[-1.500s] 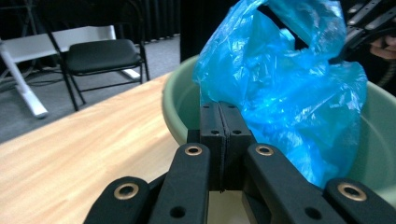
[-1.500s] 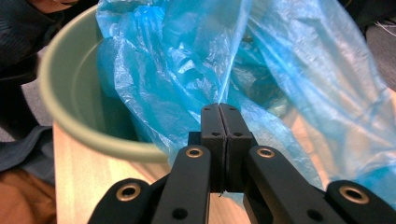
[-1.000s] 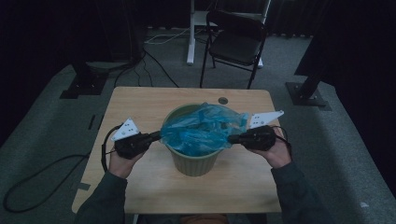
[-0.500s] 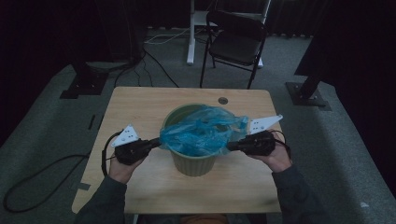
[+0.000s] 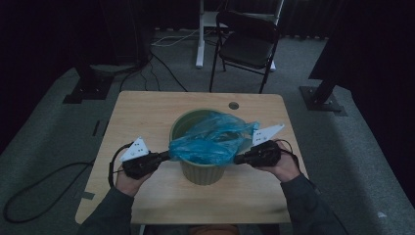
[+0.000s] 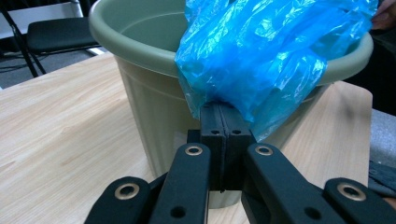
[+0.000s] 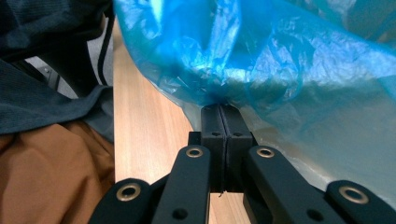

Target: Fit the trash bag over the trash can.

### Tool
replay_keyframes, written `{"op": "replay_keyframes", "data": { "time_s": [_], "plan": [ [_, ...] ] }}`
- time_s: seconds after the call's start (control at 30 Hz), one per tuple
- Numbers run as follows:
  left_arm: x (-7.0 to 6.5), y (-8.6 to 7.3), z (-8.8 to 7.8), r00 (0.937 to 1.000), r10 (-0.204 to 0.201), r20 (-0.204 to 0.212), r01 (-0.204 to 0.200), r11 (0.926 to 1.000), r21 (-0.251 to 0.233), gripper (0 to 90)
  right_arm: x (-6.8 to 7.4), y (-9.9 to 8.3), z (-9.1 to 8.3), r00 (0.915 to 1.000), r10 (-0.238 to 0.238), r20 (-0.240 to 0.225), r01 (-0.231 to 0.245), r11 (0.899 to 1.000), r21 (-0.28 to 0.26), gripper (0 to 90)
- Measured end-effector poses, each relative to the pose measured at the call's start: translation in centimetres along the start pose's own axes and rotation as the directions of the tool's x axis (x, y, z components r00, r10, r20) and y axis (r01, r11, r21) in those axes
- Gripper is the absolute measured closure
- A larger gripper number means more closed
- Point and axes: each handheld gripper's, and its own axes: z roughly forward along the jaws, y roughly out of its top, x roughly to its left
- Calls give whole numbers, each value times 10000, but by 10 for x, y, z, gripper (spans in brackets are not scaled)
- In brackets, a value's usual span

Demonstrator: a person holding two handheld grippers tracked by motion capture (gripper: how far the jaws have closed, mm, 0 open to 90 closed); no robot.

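**Blue bag stretched over the green pot, one gripper on each side**

Between the two grippers sits a ribbed olive-green plastic flowerpot point(image 5: 201, 171), standing upright on the light wooden table point(image 5: 147, 112), and a crinkly blue plastic bag point(image 5: 213, 139) is draped across its near rim and partly over the opening. From where I'm standing, the bag is strung out sideways with a tool at each end.

Left gripper point(image 5: 164, 156) is just off the pot's left side, level with the rim. Its jaws are pressed together with a corner of the blue bag pinched right at the tips; in the left gripper view you can see the film bunch up and vanish between the black pads point(image 6: 223, 122), with the pot wall directly behind them and the pot's rim just above.

Right gripper point(image 5: 240, 159) mirrors it on the other side of the pot, jaws likewise clamped tight on the opposite edge of the bag. In the right gripper view the plastic fans out up and away from the pads point(image 7: 223, 120), and below and to the left of the tool there's the table edge plus the person's dark sleeve and brownish trousers.

Both hands are wrapped around the gripper bodies, each with its cable looping back. Beyond the pot from the grippers there's a black folding chair point(image 5: 247, 44) on the grey carpet, well apart from the table.
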Motion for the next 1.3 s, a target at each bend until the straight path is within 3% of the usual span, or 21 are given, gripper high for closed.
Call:
{"op": "replay_keyframes", "data": {
  "time_s": [0.07, 0.1, 0.2, 0.27, 0.3, 0.4, 0.47, 0.53, 0.57, 0.63, 0.8, 0.9, 0.97, 1.13, 1.3],
  "plan": [
    [-2, 0, 0, 10000, 41, 28, -41, 10000, -38, 897, 0, 0, 1, 10000, 10, 50, -10, 10000, 86, 899],
    [-6, 2, 0, 9998, 178, 98, -177, 9998, -78, 897, -2, -2, 3, 9995, 131, 297, -143, 9991, 401, 899],
    [-10, 4, 0, 9991, 404, 115, -403, 9992, -28, 897, -7, -4, 6, 9978, 319, 586, -359, 9970, 680, 899],
    [-13, 4, 0, 9984, 541, 135, -541, 9985, 32, 897, -11, -7, 5, 9966, 586, 575, -616, 9967, 524, 899],
    [-15, 3, 2, 9974, 719, 18, -720, 9970, 274, 897, -10, -7, 4, 9968, 547, 583, -573, 9973, 449, 893],
    [-12, -2, 5, 9968, 760, -246, -745, 9954, 600, 897, -6, -3, -3, 9983, 343, 469, -351, 9993, 160, 810],
    [-8, -4, 7, 9967, 672, -456, -639, 9954, 713, 897, -4, 0, -10, 9987, 244, 458, -246, 9997, 30, 740],
    [-8, -4, 7, 9967, 672, -456, -639, 9954, 713, 897, -3, 1, -14, 9987, 200, 472, -198, 9998, -51, 740],
    [-4, -6, 6, 9963, 511, -685, -465, 9967, 670, 880, -1, 3, -22, 9987, 131, 488, -120, 9997, -213, 680],
    [-3, -6, 2, 9950, 497, -869, -445, 9972, 599, 811, 0, 4, -29, 9986, 88, 516, -65, 9990, -439, 662],
    [3, -5, -9, 9957, 209, -905, -197, 9997, 136, 744, 1, 7, -42, 9985, 110, 543, -58, 9954, -952, 649],
    [8, -5, -14, 9949, 67, -1006, -67, 10000, 3, 713, 0, 7, -43, 9983, 140, 563, -86, 9953, -964, 644],
    [10, -5, -17, 9940, 26, -1092, -33, 10000, -57, 687, 2, 7, -40, 9972, 62, 752, -13, 9978, -656, 642],
    [15, -3, -26, 9953, -304, -920, 242, 9974, -677, 628, 5, 6, -31, 9940, -125, 1091, 154, 9995, -261, 664],
    [21, 8, -32, 9941, -284, -1048, 168, 9938, -1102, 615, 3, 6, -29, 9940, -44, 1095, 86, 9992, -378, 708]
  ]
}}
